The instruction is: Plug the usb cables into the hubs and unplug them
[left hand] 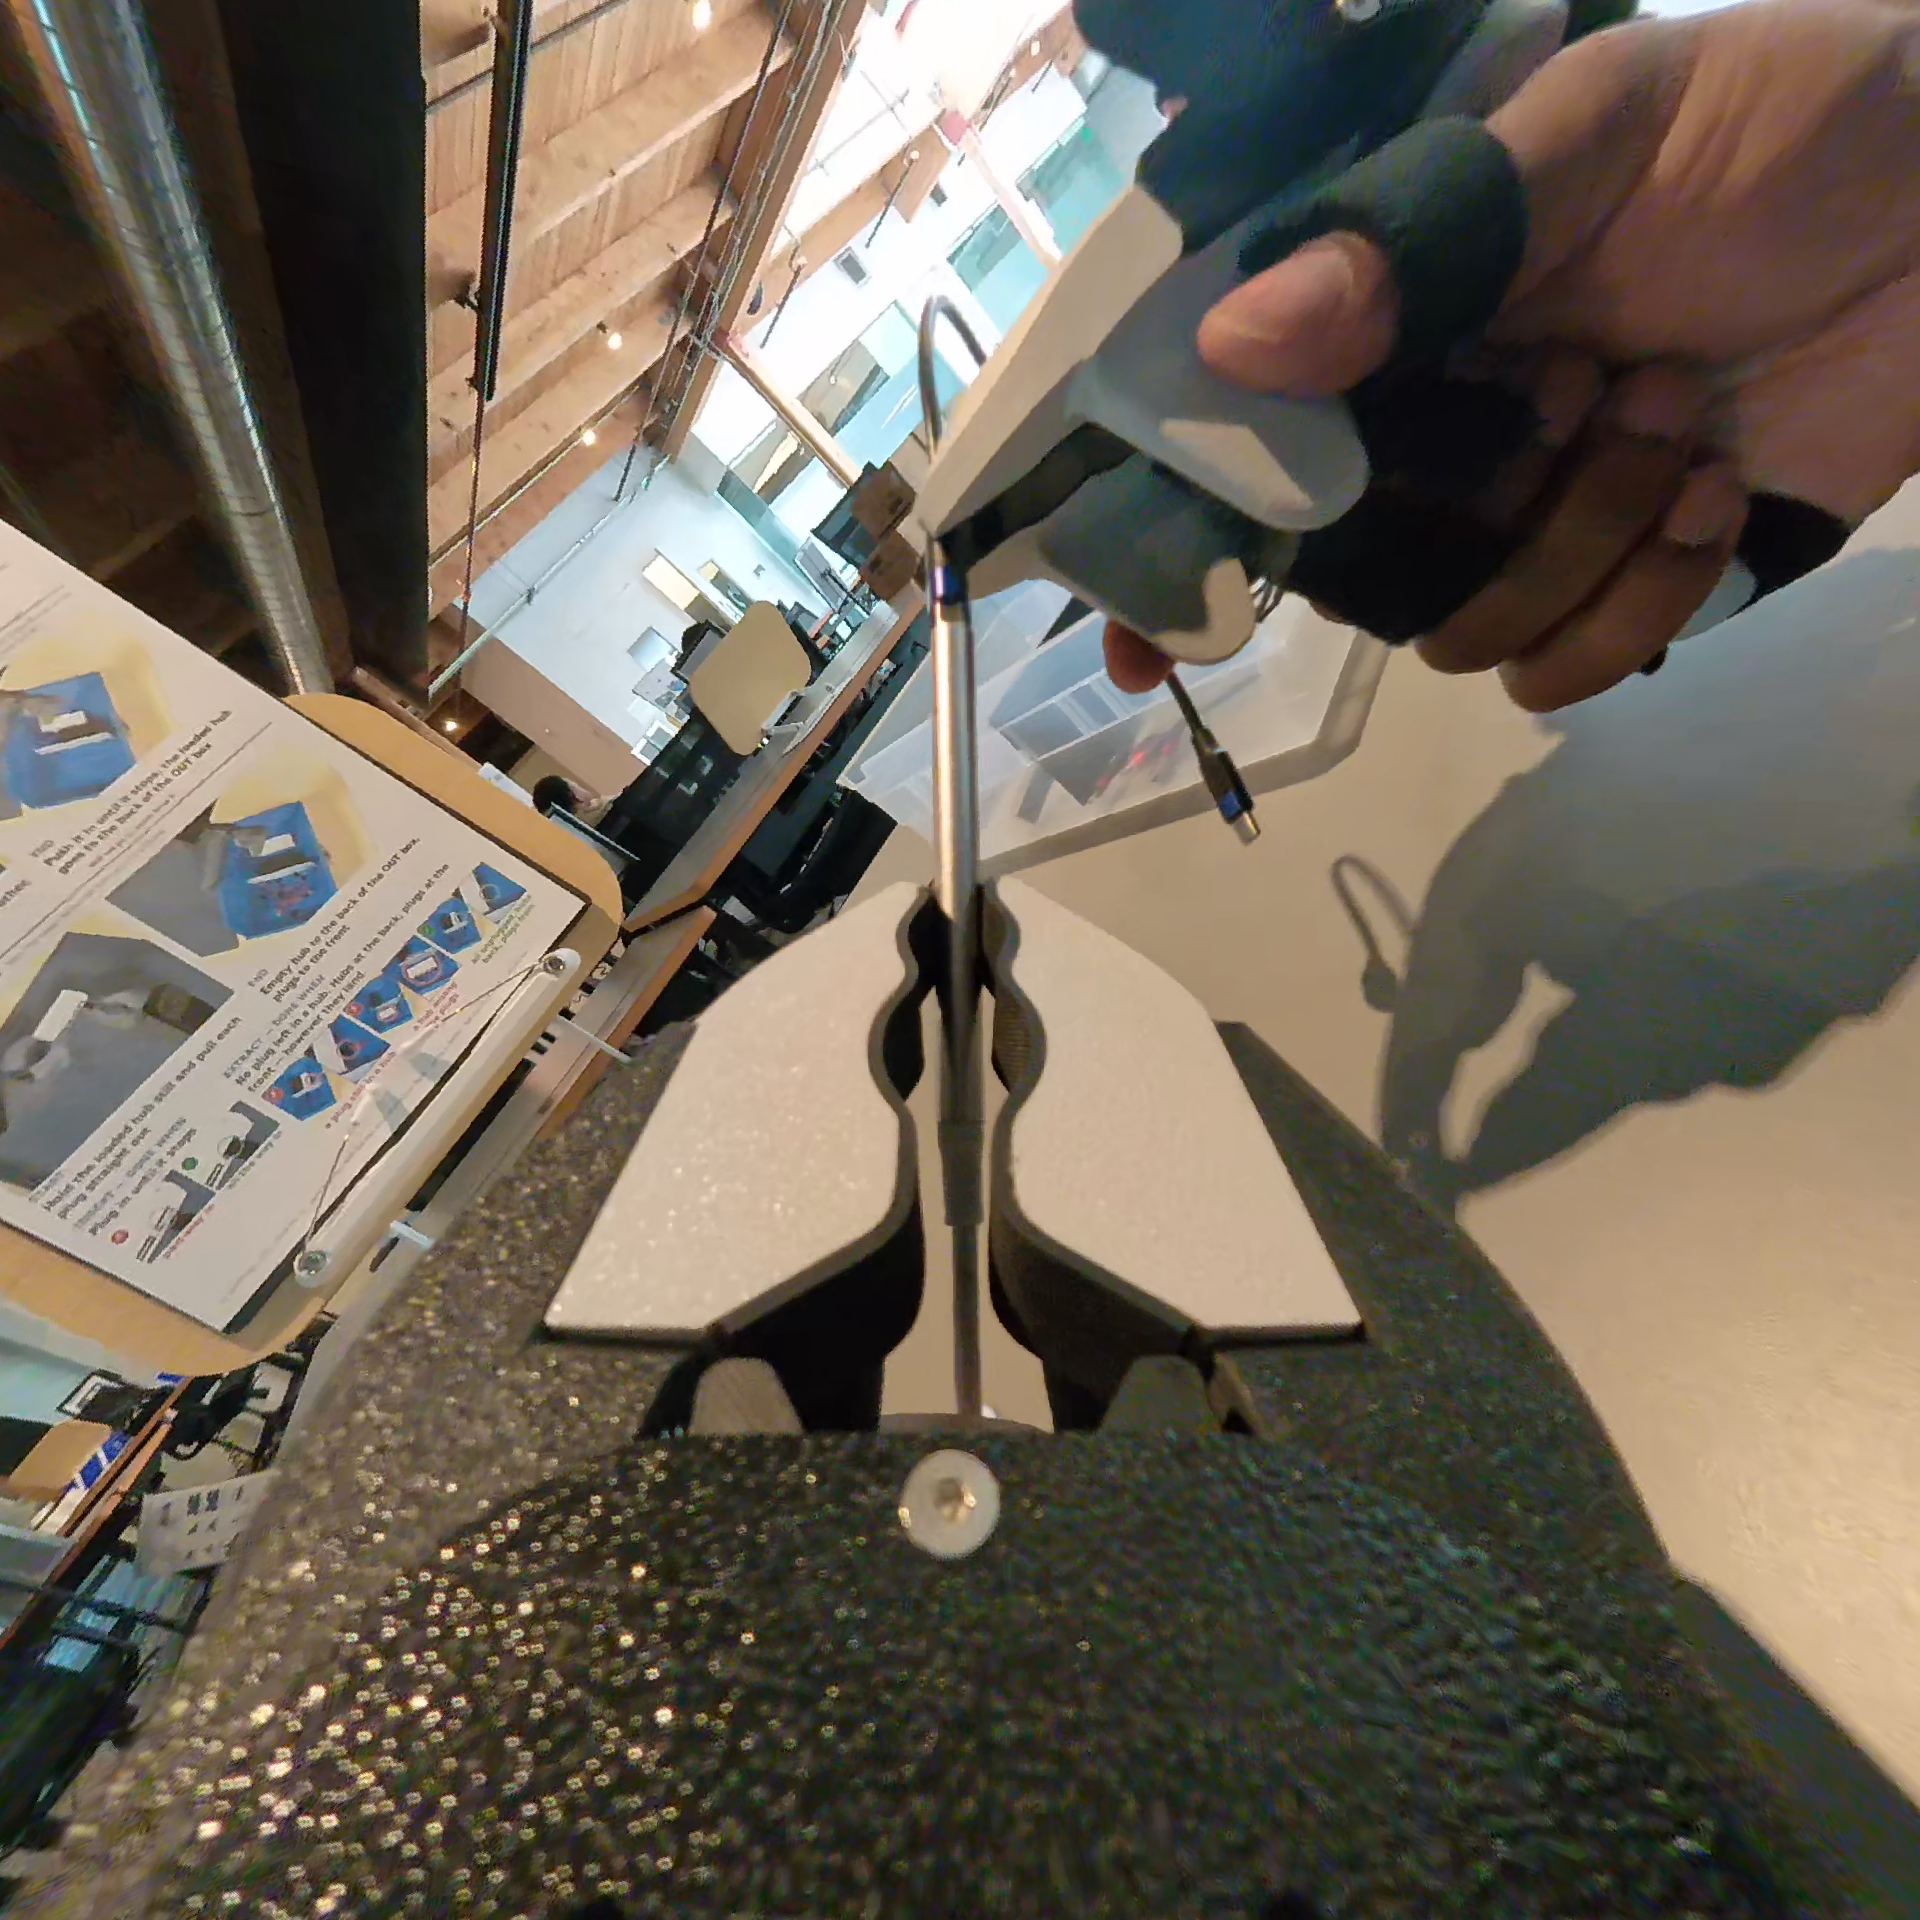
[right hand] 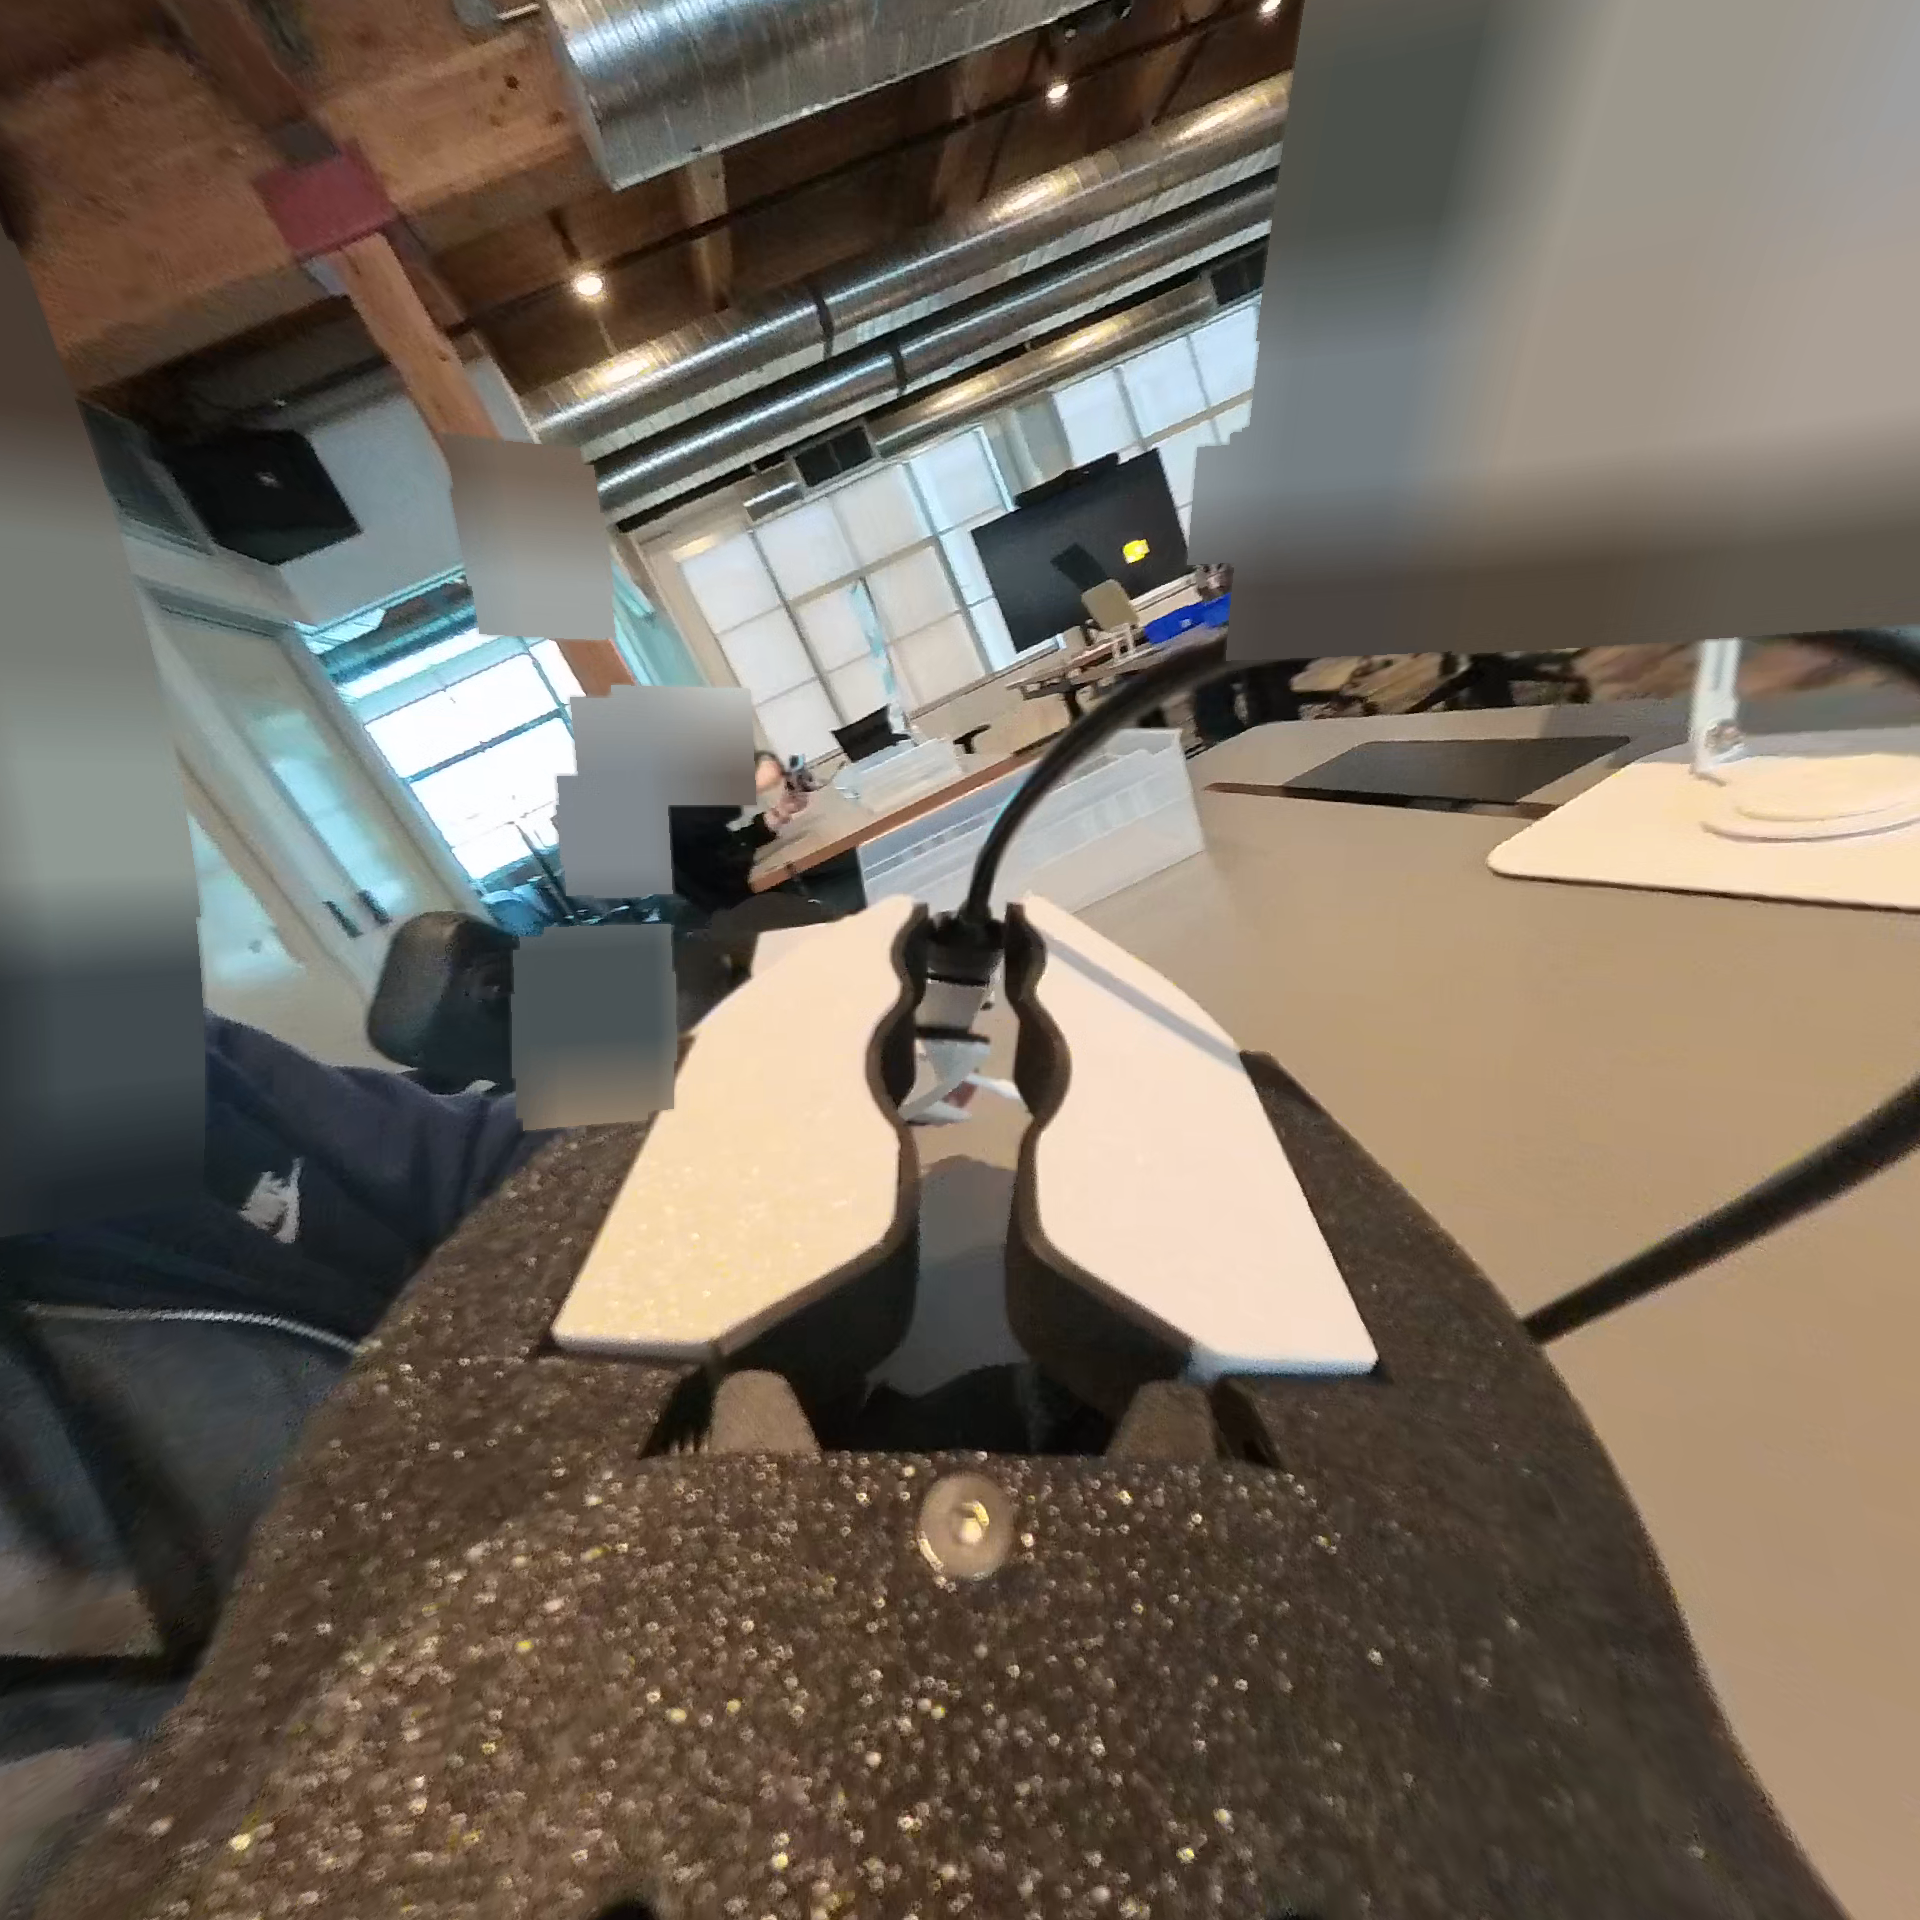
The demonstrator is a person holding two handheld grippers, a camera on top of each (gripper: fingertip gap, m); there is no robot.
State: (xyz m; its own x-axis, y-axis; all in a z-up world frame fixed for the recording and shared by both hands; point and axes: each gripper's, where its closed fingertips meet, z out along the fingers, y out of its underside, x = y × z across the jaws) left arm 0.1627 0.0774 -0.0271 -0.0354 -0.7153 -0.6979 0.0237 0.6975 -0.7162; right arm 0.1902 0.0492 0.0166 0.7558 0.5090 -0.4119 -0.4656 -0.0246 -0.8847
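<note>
Nearest in the left wrist view, the left gripper [left hand: 954,935] is clamped on a thin silver hub [left hand: 957,790] seen edge-on, its grey lead running back between the fingers. Farther up, the right gripper [left hand: 1049,488], in a gloved hand [left hand: 1621,343], meets the hub's far end. In its own view the right gripper [right hand: 961,935] pinches a black cable's plug [right hand: 954,997]. Whether the plug is seated I cannot tell. A second plug [left hand: 1231,800] dangles free, so work likely remains.
</note>
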